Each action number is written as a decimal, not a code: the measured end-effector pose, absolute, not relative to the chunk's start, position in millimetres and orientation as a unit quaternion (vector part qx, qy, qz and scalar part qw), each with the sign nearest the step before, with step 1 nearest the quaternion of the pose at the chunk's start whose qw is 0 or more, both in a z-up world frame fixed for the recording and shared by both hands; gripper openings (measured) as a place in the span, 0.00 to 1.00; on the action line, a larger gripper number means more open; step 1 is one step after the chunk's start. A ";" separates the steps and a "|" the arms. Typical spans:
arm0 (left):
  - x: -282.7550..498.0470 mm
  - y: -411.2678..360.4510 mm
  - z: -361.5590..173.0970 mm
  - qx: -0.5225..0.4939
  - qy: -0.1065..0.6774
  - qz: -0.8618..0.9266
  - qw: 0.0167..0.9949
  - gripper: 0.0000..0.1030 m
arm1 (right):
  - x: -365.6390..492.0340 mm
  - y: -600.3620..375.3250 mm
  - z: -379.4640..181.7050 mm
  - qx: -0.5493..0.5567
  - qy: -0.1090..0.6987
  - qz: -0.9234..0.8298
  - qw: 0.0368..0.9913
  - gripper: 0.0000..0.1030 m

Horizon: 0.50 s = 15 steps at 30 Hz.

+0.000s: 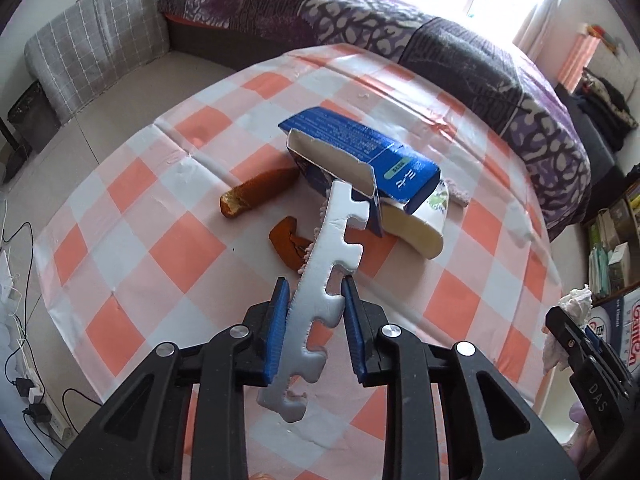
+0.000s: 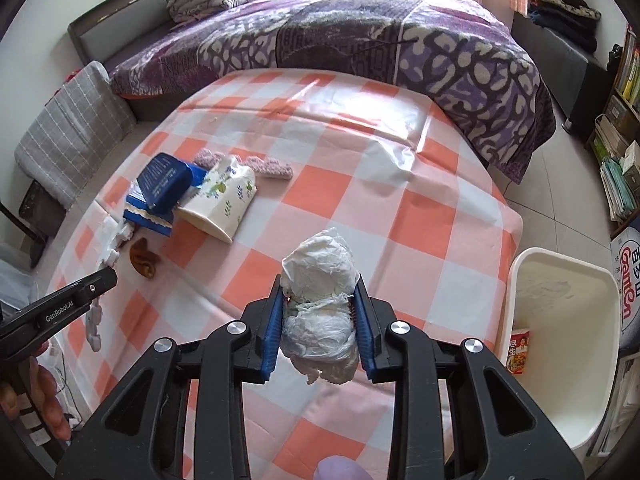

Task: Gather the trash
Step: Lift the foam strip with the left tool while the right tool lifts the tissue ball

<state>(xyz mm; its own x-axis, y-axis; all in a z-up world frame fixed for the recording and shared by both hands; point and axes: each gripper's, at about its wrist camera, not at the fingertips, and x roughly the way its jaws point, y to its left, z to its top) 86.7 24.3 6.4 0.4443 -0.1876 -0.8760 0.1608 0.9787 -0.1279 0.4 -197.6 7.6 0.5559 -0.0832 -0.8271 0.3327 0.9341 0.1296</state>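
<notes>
Bottom centre of the left wrist view: left gripper [image 1: 314,320] is clamped on a silver-grey notched foam strip [image 1: 320,280], which runs diagonally up toward the blue carton [image 1: 360,152] and hangs clear of the checked tablecloth [image 1: 160,248]. The grip sits mid-length, so I'd expect the strip to swing; keep the wrist steady.

Right gripper [image 2: 320,312] is clenched on a crumpled white tissue wad [image 2: 320,280], with loose plastic trailing below the pads.

White bin [image 2: 560,320] sits at the right edge of the right wrist view, beside the table. Carry the wad over the rim before letting go, tissue first, then the strip, end-down so it doesn't bridge the rim.

Still on the cloth: bread pieces [image 1: 256,192], carton, floral tissue pack [image 2: 224,200].
</notes>
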 end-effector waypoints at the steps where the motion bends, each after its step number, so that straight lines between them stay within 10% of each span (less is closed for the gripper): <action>1: 85.2 24.0 13.6 -0.016 0.506 -0.103 0.856 0.26 | -0.2 -196.2 14.4 0.136 0.442 -0.119 0.878 0.29; 15: 65.5 10.1 62.3 -0.016 0.389 -0.075 0.918 0.27 | -13.0 -188.5 65.3 0.113 0.327 -0.139 0.928 0.29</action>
